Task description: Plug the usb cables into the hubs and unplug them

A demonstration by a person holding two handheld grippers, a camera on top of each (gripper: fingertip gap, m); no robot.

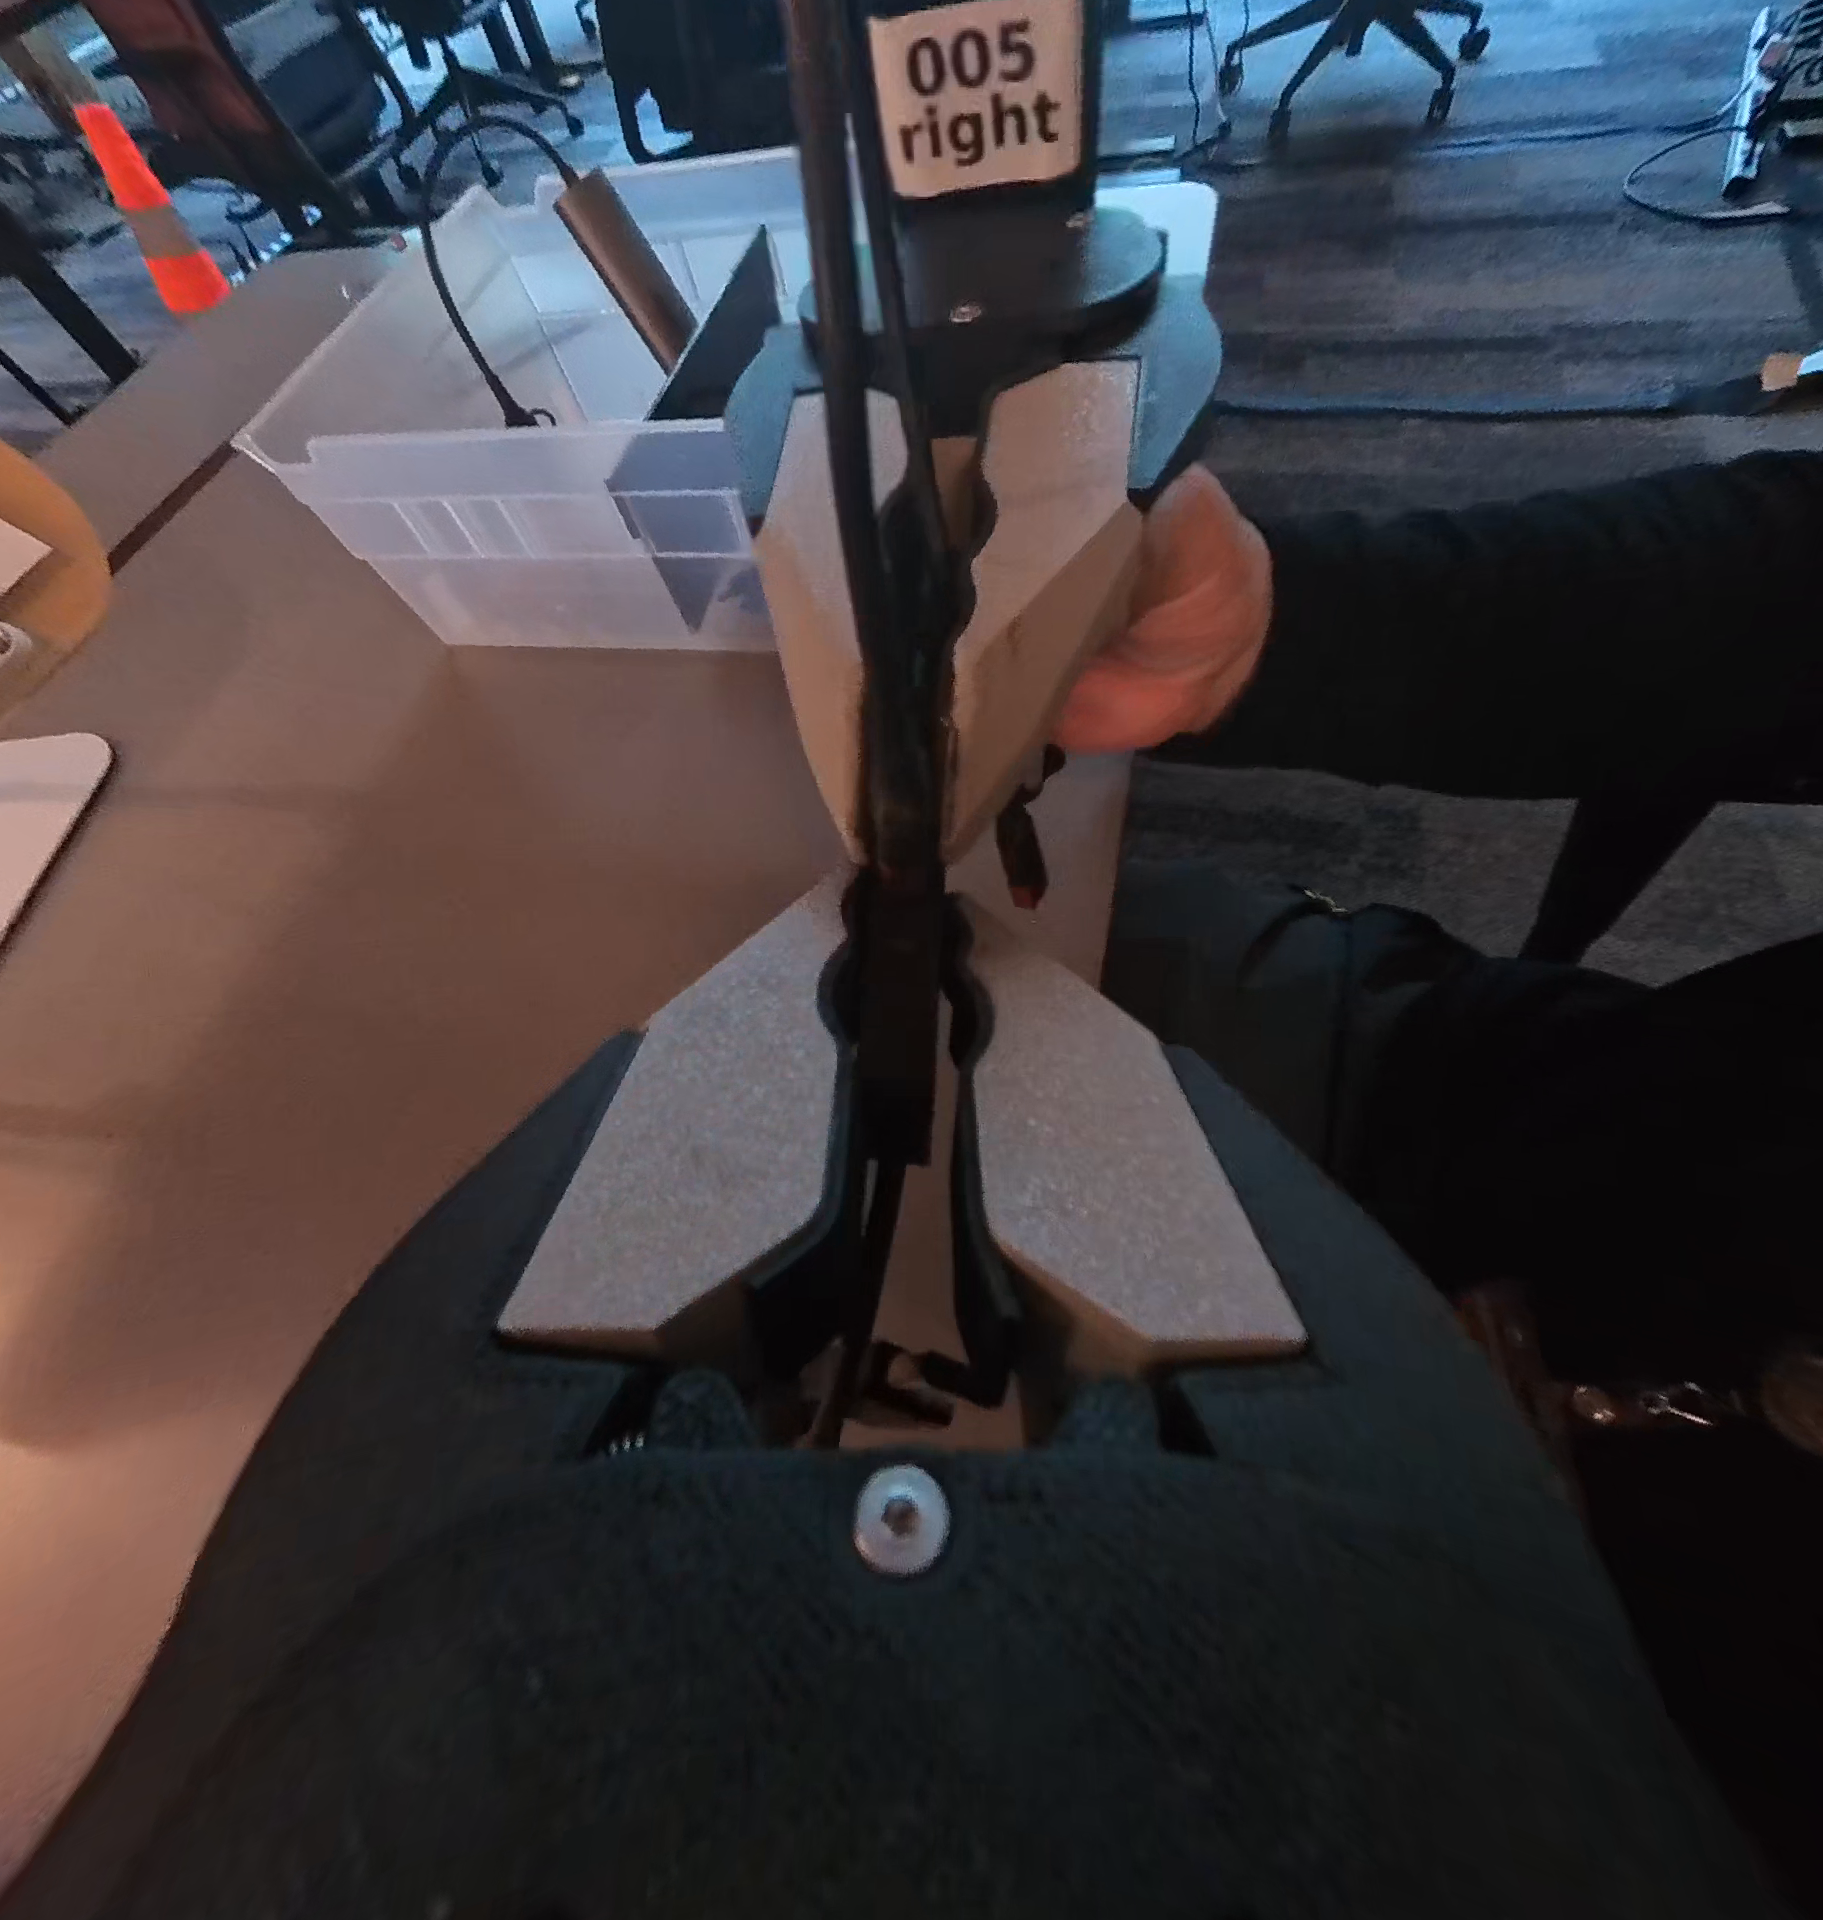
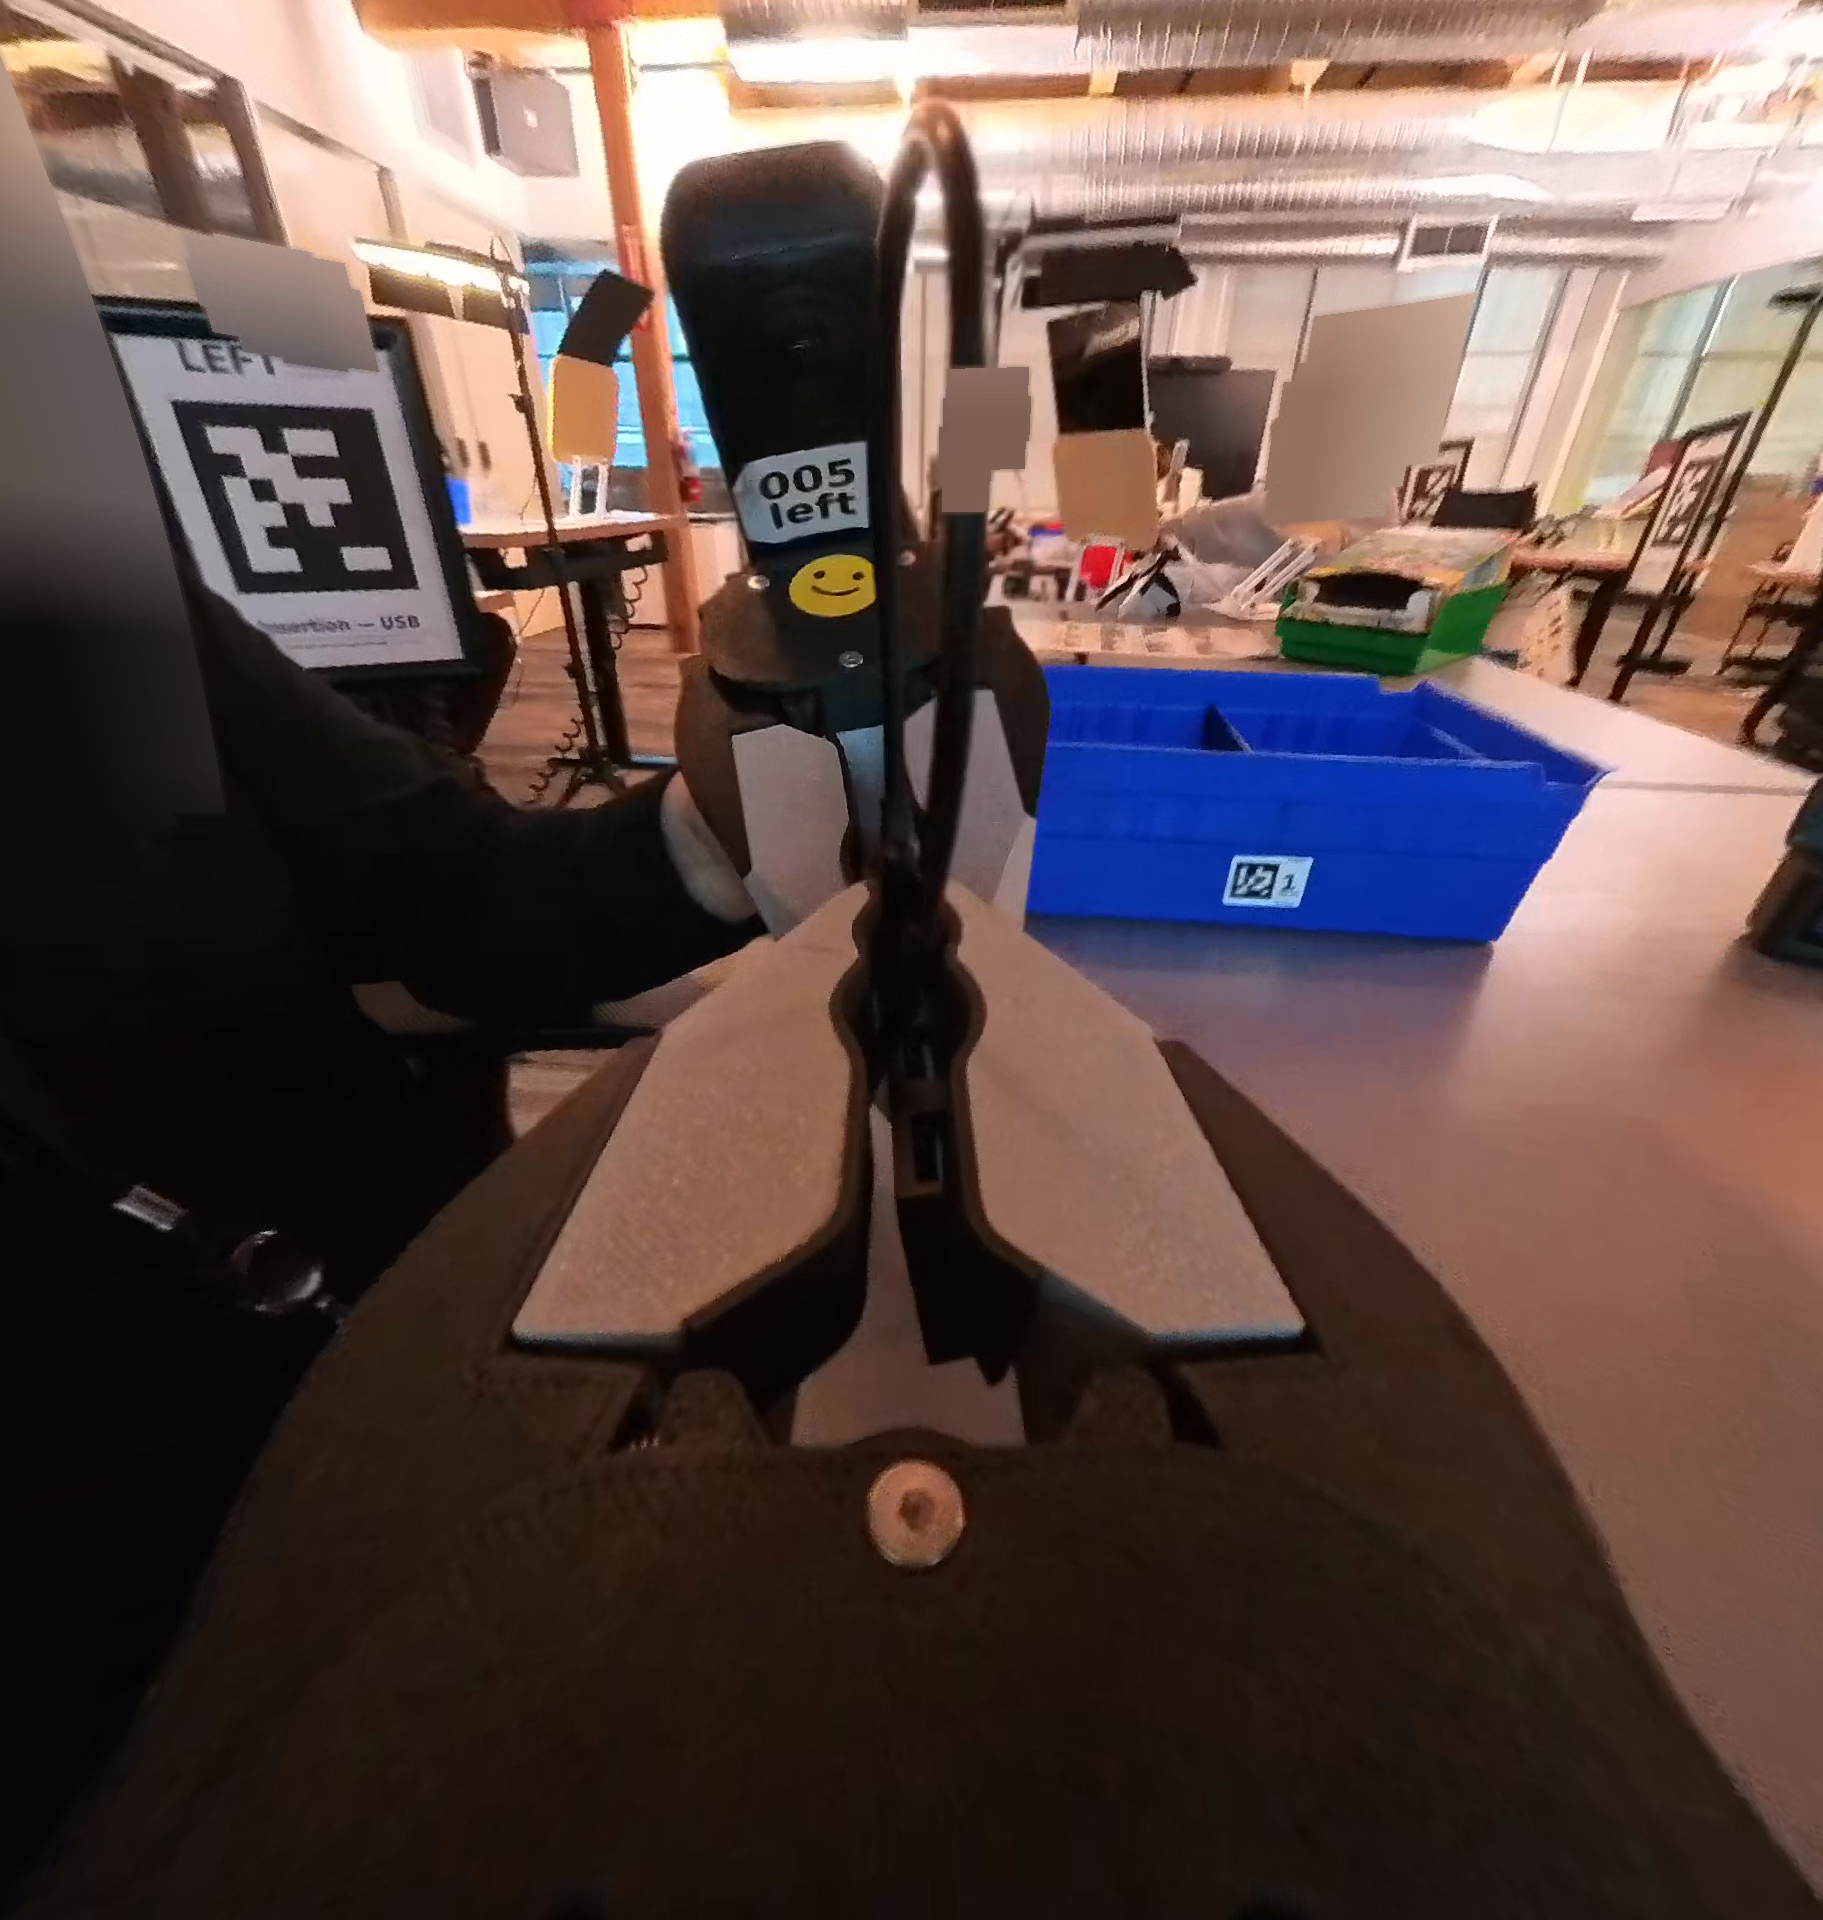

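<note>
Left hand-held gripper (image 1: pixel 891 914): you had its grey padded fingers (image 1: pixel 699 1132) closed on a slim black USB hub (image 1: pixel 894 1023).
Right hand-held gripper (image 2: pixel 912 935): you had it clamped on the looping black USB cable (image 2: pixel 964 312) and its plug.
Meeting point: both tips were nose to nose above the grey counter (image 1: pixel 315 831).
Behind: a clear plastic bin (image 1: pixel 491 540) and a blue plastic bin (image 2: pixel 1302 821) stood on the counter.

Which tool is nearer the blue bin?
Left. The left tool, shut on the usb cable, is just beside the blue bin; the right tool, shut on the hub, meets it tip to tip from farther back.
</note>
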